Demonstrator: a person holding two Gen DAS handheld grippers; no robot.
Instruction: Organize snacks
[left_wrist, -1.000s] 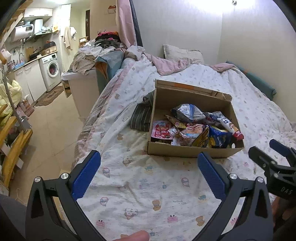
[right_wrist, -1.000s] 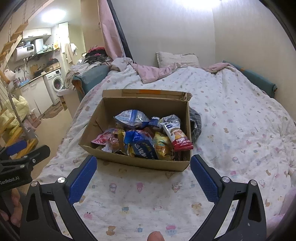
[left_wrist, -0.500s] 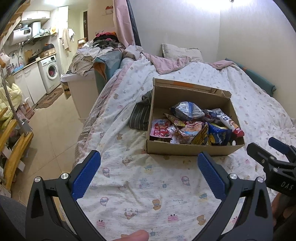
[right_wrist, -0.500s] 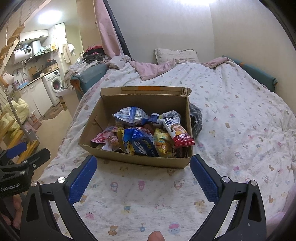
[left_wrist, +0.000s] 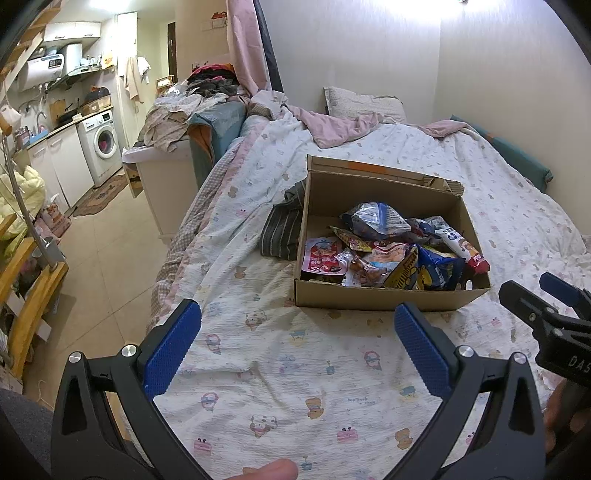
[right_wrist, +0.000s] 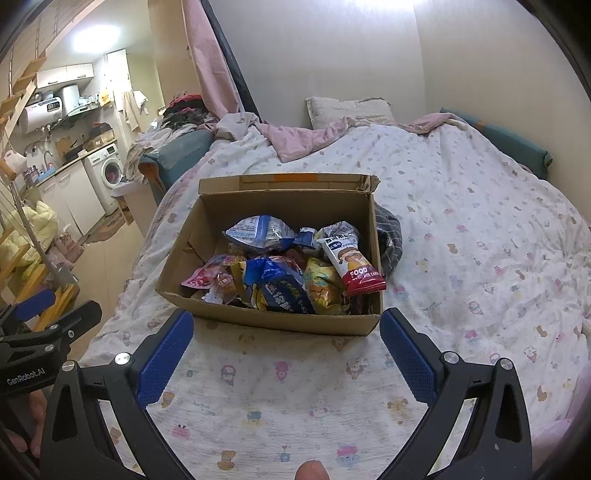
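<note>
Snacks (right_wrist: 280, 273) pile up, lower packets hidden; cardboard box (right_wrist: 266, 317) runs left-right on bed (right_wrist: 480, 240); both hand-held grippers, left (left_wrist: 297, 345) and right (right_wrist: 286, 349), gape wide, holding nothing.

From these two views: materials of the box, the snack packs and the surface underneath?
Box: brown corrugated cardboard, matte, with a torn flap edge. Snack packs: probably plastic or foil film, glossy, crinkled, printed. Bed cover: soft woven fabric, likely cotton, matte, wrinkled, cartoon print. The striped cloth beside the box also looks textile.
</note>
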